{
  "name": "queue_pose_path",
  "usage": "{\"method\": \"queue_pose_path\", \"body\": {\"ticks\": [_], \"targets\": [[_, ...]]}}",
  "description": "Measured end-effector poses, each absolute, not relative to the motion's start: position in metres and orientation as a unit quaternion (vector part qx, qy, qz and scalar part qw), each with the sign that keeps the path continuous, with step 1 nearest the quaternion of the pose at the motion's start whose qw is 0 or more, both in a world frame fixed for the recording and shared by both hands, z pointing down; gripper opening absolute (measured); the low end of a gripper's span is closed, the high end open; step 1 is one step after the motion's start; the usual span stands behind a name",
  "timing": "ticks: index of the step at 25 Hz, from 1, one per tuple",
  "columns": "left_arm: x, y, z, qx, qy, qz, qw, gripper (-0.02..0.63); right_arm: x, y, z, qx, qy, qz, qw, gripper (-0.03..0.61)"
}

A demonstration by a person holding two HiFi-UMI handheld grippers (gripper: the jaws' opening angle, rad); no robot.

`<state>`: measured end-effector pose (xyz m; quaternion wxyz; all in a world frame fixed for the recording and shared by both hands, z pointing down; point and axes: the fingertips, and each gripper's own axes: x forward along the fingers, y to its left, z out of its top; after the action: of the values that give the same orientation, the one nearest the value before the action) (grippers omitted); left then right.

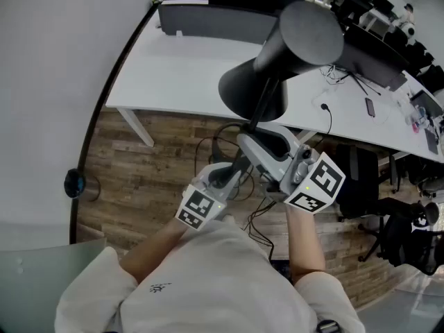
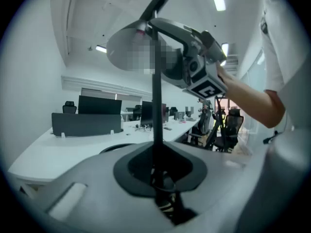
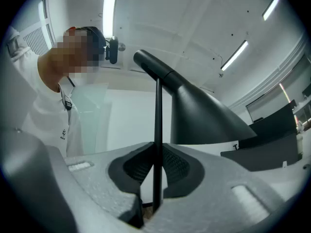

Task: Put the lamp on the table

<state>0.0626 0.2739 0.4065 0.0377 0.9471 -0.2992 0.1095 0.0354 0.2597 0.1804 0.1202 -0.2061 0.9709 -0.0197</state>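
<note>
I hold a black lamp by its thin upright stem (image 1: 258, 109), just in front of the white table (image 1: 173, 75). Its cone-shaped shade (image 1: 291, 47) hangs over the table's near edge. My left gripper (image 1: 232, 174) is shut on the stem low down, and the stem (image 2: 156, 106) runs up between its pads. My right gripper (image 1: 255, 143) is shut on the stem higher up, and the left gripper view shows the right gripper (image 2: 194, 57) just under the shade. In the right gripper view the stem (image 3: 157, 140) rises to the shade (image 3: 204, 115). The lamp's foot is hidden.
A dark partition (image 1: 208, 21) and monitors stand along the table's far side, with a phone (image 1: 370, 107) and cables on it at right. Black cables (image 1: 215, 141) lie on the wooden floor under the lamp. Office chairs (image 1: 395, 227) stand at right. A round blue thing (image 1: 75, 183) lies at left.
</note>
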Motion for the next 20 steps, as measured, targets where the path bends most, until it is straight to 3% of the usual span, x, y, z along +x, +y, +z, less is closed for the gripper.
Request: {"method": "queue_pose_path", "body": {"ticks": [20], "targets": [[0.025,0.285,0.404,0.948,-0.298,0.107,0.034,0.038,-0.002,0.272,0.179,-0.212,0.97,-0.019,0.113,0.048]]}}
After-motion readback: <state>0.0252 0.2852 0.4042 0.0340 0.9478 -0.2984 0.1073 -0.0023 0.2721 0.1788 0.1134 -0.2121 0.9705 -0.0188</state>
